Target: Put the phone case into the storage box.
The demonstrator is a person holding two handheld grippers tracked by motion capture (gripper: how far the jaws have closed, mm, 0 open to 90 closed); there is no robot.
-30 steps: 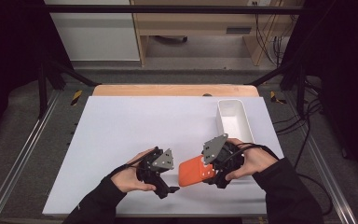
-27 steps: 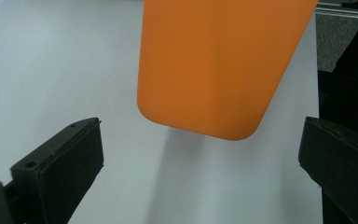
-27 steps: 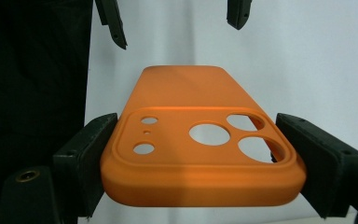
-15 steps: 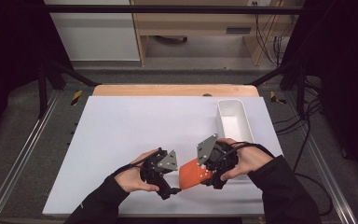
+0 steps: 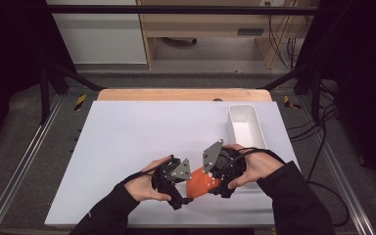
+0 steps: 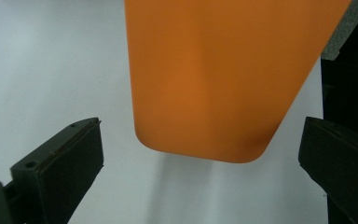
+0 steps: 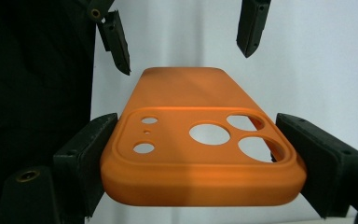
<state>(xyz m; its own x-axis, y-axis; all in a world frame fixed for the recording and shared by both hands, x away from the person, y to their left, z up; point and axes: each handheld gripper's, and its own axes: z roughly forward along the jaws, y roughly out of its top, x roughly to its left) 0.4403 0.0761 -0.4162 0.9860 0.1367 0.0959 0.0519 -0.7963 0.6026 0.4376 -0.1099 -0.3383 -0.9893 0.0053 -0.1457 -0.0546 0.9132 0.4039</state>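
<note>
From the high view, an orange phone case (image 5: pixel 201 183) sits between the two grippers near the front edge of the white worktop (image 5: pixel 142 142), with a white tray (image 5: pixel 247 128) standing well apart toward the far right. That view hides the case's detail. The right gripper view supplies it: a raised camera panel with several round and rounded cut-outs at the near end of the case (image 7: pixel 200 149), and a plain smooth back running away from the camera.

The right gripper (image 7: pixel 200 161) has its fingers (image 7: pixel 86 156) closed against the two long sides of the case at the camera end, holding it clear of the worktop, as the shadow beneath it in the left gripper view suggests. The left gripper (image 6: pixel 200 163) has its fingers (image 6: pixel 60 165) spread wide on either side of the rounded plain end of the case (image 6: pixel 214 79), touching nothing; in the right gripper view the same two fingers appear at the top, flanking the far end of the case.

In the high view both hands come in from the bottom, the left hand (image 5: pixel 144 182) and right hand (image 5: pixel 254 166) angled inward so the grippers face each other across the case.
</note>
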